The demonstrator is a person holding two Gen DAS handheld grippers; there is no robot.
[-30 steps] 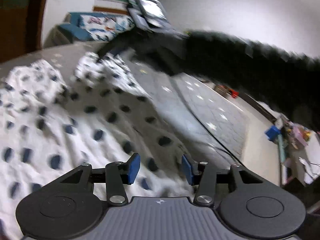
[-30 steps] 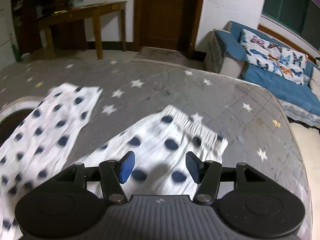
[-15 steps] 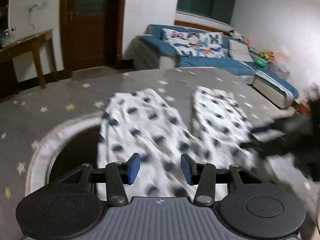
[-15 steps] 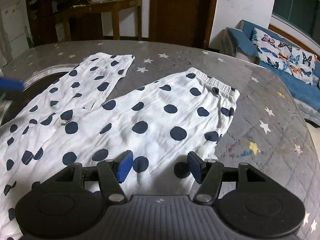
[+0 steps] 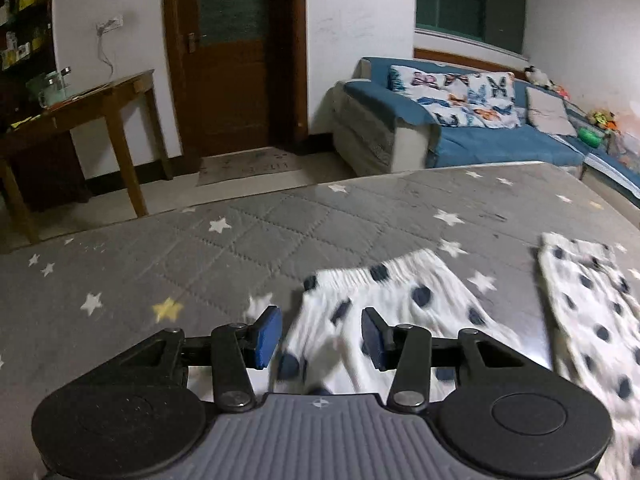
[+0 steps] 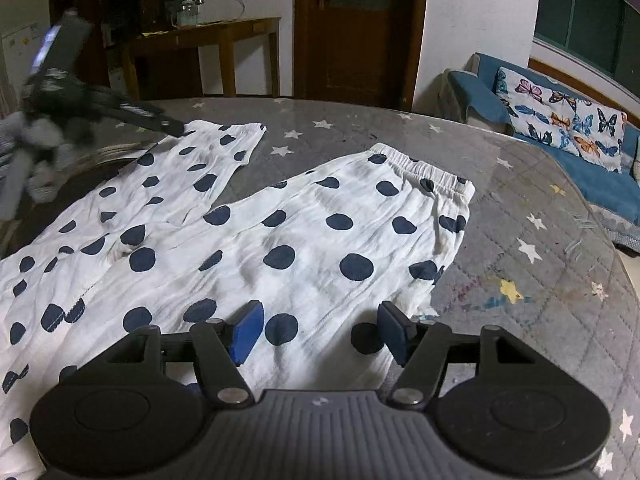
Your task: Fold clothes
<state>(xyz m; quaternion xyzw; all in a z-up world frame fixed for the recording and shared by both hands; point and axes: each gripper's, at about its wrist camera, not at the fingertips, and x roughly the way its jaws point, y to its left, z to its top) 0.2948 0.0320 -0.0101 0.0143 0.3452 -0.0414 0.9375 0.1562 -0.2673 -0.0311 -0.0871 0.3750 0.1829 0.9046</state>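
While both grippers hover with jaws spread, the polka-dot trousers (image 6: 280, 240) lie flat on the star-patterned bed (image 6: 540, 280), legs running to upper frame, right gripper (image 6: 320, 330) nearest the hem corner.

A home living room is showing in both wrist views: a blue sofa (image 5: 500, 144) carrying butterfly-print cushions (image 6: 560, 116), a wooden side table (image 5: 88, 100), a dark wooden door (image 5: 236, 52), and a grey star-patterned quilted cover (image 5: 280, 232) lying in front.
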